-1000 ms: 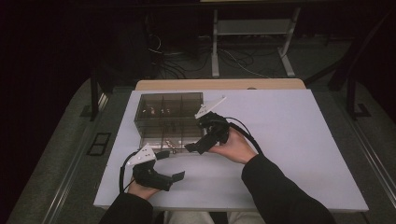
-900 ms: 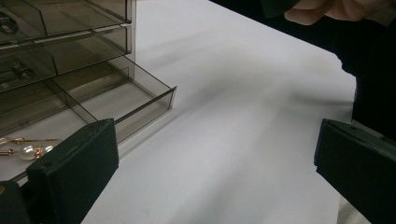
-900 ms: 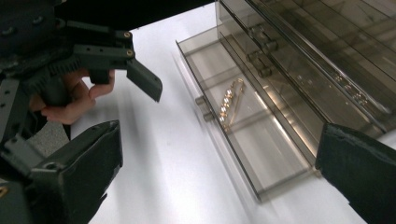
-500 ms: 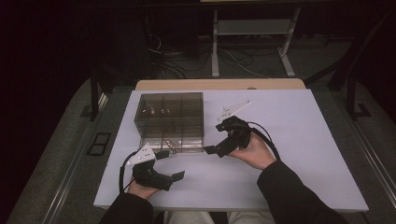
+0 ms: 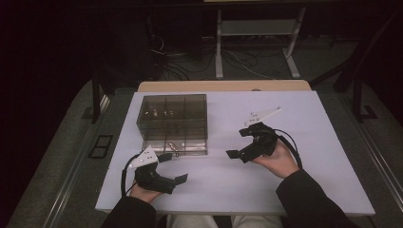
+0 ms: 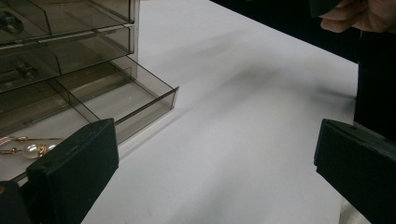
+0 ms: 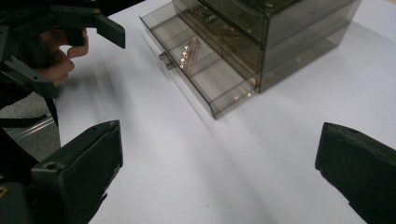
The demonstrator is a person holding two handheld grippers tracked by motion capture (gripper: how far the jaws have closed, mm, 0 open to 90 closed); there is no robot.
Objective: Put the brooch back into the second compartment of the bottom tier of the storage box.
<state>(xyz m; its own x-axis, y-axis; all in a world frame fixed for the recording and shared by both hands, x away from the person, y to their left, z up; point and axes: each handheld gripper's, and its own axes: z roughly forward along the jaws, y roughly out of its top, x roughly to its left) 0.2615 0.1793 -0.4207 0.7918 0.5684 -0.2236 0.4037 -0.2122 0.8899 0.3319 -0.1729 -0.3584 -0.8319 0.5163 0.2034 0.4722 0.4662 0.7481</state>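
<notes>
Right gripper (image 5: pixel 237 153) has pulled back rightward off the drawer box (image 5: pixel 173 122), now well apart from it, jaws wide, empty. Left gripper (image 5: pixel 173 171) unchanged near the table's (image 5: pixel 328 142) front edge, jaws wide, empty (just beside the box). Bottom drawer (image 7: pixel 201 70) stands pulled out, earring (image 6: pixel 29 148) inside.

High view looking forward and down on the white worktop (image 5: pixel 294 190), both gripper views low and close above it, all sharing the smoky drawer box (image 5: pixel 173 123).
</notes>
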